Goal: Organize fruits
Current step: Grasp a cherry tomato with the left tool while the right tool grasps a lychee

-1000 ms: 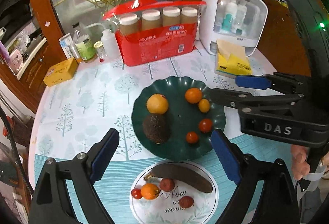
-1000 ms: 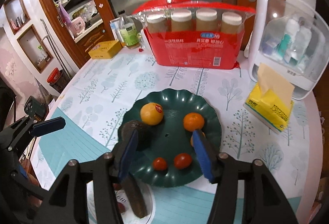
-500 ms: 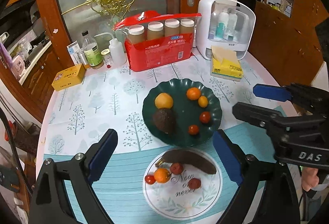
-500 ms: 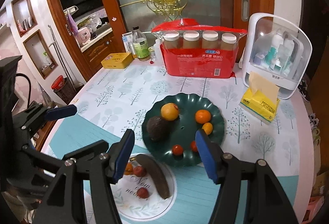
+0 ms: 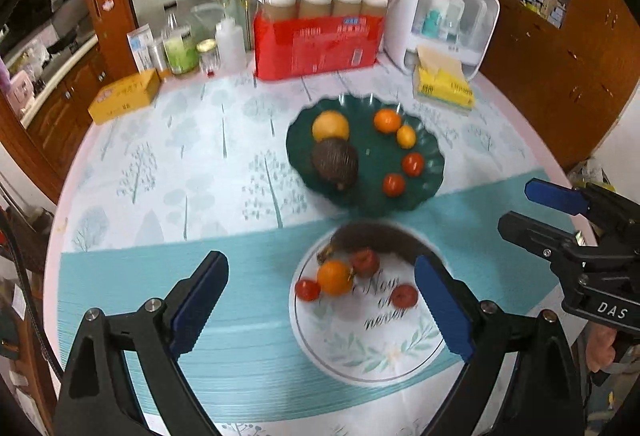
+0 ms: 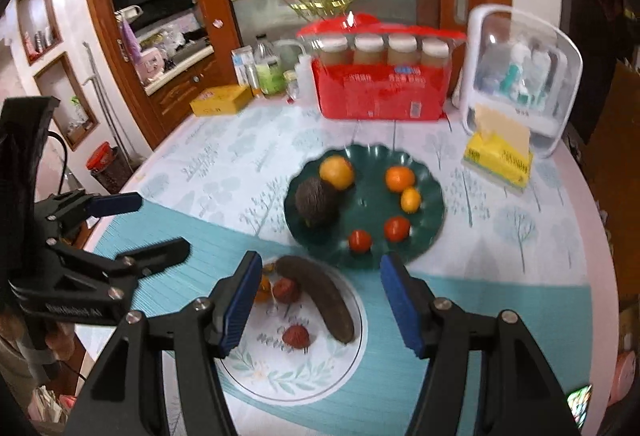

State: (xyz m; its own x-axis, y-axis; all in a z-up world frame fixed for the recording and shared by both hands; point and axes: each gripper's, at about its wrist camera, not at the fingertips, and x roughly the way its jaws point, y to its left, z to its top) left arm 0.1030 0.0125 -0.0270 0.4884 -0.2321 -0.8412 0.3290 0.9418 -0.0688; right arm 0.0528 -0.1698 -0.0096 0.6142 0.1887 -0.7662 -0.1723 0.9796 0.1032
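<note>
A dark green plate [image 5: 428,176] [image 6: 432,224] holds an avocado [image 5: 335,164], a yellow-orange fruit [image 5: 330,125], an orange [image 5: 387,120], a small yellow fruit [image 5: 406,136] and two red tomatoes [image 5: 413,164]. A white plate [image 5: 372,352] [image 6: 296,376] nearer me holds a dark banana [image 6: 320,296], an orange [image 5: 335,277] and small red fruits [image 5: 404,295]. My left gripper [image 5: 320,308] is open and empty above the white plate. My right gripper [image 6: 320,304] is open and empty, raised above both plates; it also shows at the right of the left wrist view [image 5: 540,208].
At the table's back stand a red box of jars [image 5: 320,36], a white cosmetics case [image 5: 444,16], a yellow tissue pack [image 5: 442,86], bottles [image 5: 180,48] and a yellow box [image 5: 124,96]. The round table's edge curves close on the left and right.
Both grippers have pulled back and up from the green plate; the plates look smaller and further off. Both stayed open and empty.
</note>
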